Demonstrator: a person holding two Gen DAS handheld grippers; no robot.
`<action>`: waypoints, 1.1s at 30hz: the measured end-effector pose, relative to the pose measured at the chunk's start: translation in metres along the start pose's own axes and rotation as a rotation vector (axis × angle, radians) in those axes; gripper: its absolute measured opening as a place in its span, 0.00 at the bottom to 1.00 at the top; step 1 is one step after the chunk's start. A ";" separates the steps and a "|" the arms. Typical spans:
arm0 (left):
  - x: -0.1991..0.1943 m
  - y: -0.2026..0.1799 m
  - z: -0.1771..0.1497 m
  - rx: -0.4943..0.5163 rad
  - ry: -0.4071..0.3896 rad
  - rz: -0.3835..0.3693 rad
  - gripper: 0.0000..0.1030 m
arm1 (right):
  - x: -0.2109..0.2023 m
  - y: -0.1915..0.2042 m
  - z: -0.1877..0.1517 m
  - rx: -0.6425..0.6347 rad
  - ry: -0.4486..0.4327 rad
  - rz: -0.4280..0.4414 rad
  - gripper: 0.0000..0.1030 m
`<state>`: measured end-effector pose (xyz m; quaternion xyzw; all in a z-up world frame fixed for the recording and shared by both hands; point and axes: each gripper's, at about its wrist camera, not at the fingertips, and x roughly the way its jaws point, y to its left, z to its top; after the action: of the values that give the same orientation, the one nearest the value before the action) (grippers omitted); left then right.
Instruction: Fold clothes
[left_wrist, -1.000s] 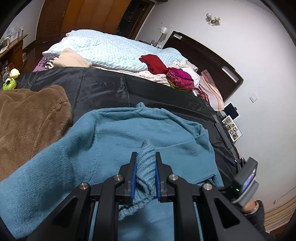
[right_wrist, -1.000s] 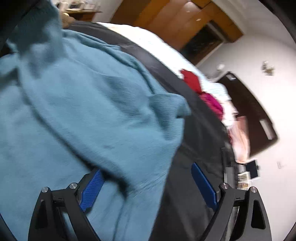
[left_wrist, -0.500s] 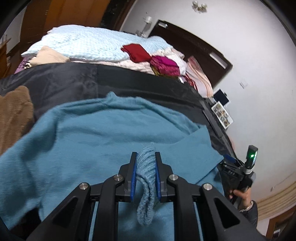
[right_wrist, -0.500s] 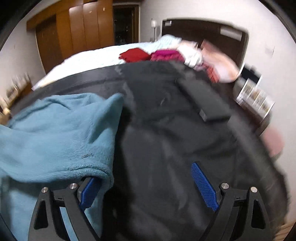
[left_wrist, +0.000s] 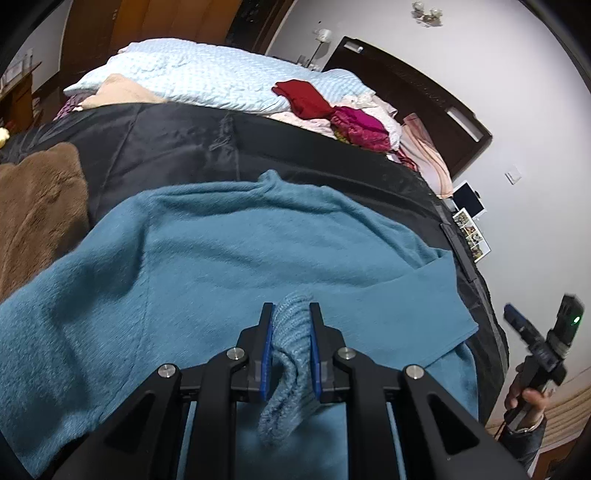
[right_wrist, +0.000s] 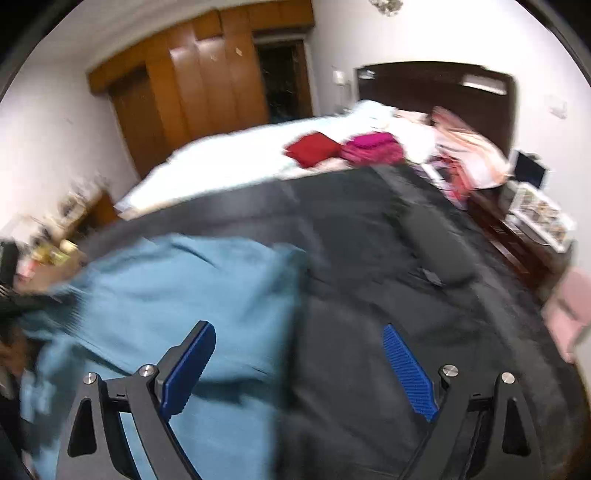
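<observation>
A teal sweater (left_wrist: 258, 251) lies spread on a black sheet (left_wrist: 177, 147) over the bed. My left gripper (left_wrist: 291, 314) is shut on the ribbed cuff of one sleeve (left_wrist: 290, 354), which hangs down between the blue pads. In the right wrist view my right gripper (right_wrist: 299, 343) stands open above the bed with nothing between its pads; the sweater (right_wrist: 184, 288) lies under its left finger and the black sheet (right_wrist: 388, 258) under its right. That gripper (left_wrist: 532, 332) also shows at the right edge of the left wrist view, held by a hand.
A brown fleece garment (left_wrist: 33, 206) lies left of the sweater. At the bed's far end sit a light blue quilt (left_wrist: 207, 74), a red folded item (left_wrist: 303, 98), a magenta one (left_wrist: 360, 125) and pink fabric. A dark headboard (left_wrist: 413, 92) and bedside photos (left_wrist: 471, 236) stand right.
My right gripper has lifted off the sweater and rolled upright, ending clear of the cloth beside the bed. My left gripper keeps the cuff and has sunk slightly toward the sweater.
</observation>
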<state>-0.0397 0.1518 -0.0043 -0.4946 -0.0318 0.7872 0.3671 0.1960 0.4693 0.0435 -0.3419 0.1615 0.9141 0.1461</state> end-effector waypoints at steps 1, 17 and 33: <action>0.000 -0.001 0.000 0.004 -0.003 0.001 0.16 | 0.005 0.010 0.005 -0.004 0.009 0.061 0.91; 0.024 0.049 0.000 -0.035 0.008 0.147 0.21 | 0.135 0.020 -0.006 -0.091 0.231 -0.118 1.00; -0.002 0.026 -0.003 0.062 -0.088 0.242 0.57 | 0.087 0.078 0.014 -0.130 0.133 -0.056 1.00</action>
<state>-0.0509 0.1307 -0.0154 -0.4481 0.0365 0.8472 0.2830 0.0952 0.4176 0.0098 -0.4149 0.1019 0.8936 0.1379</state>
